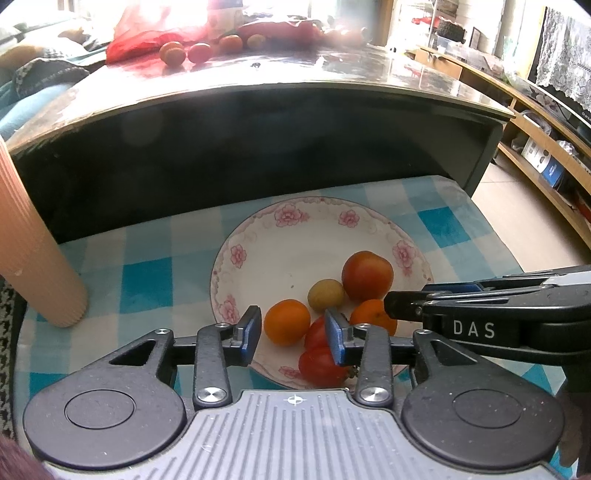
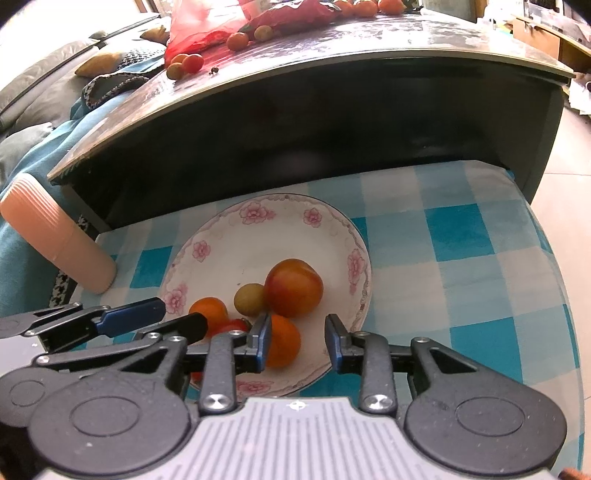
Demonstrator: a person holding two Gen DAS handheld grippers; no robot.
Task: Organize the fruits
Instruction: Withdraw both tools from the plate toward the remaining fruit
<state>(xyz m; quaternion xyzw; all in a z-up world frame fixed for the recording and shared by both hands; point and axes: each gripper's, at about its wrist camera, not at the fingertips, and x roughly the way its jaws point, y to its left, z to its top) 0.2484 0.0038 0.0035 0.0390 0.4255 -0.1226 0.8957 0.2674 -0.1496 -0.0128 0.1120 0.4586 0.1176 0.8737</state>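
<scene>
A white floral plate (image 1: pixel 288 251) (image 2: pixel 236 251) sits on a blue checked cloth. It holds a large red-orange fruit (image 1: pixel 366 275) (image 2: pixel 293 288), a small yellow-green fruit (image 1: pixel 325 294) (image 2: pixel 250 299), two orange fruits (image 1: pixel 287 322) (image 2: pixel 282 345) and red fruits (image 1: pixel 319 363) at its near rim. My left gripper (image 1: pixel 293 338) is open just above the near fruits, holding nothing. My right gripper (image 2: pixel 297 341) is open over the plate's near right edge, with an orange fruit beside its left finger. Each gripper shows in the other's view.
A dark glossy table (image 1: pixel 280 77) (image 2: pixel 332 40) stands behind the plate, with more loose fruits (image 1: pixel 199 51) (image 2: pixel 184 64) and a red plastic bag (image 1: pixel 147 37) (image 2: pixel 207 22) on it. A ribbed peach cylinder (image 1: pixel 33 254) (image 2: pixel 55 236) stands left. Shelving (image 1: pixel 535 147) lies right.
</scene>
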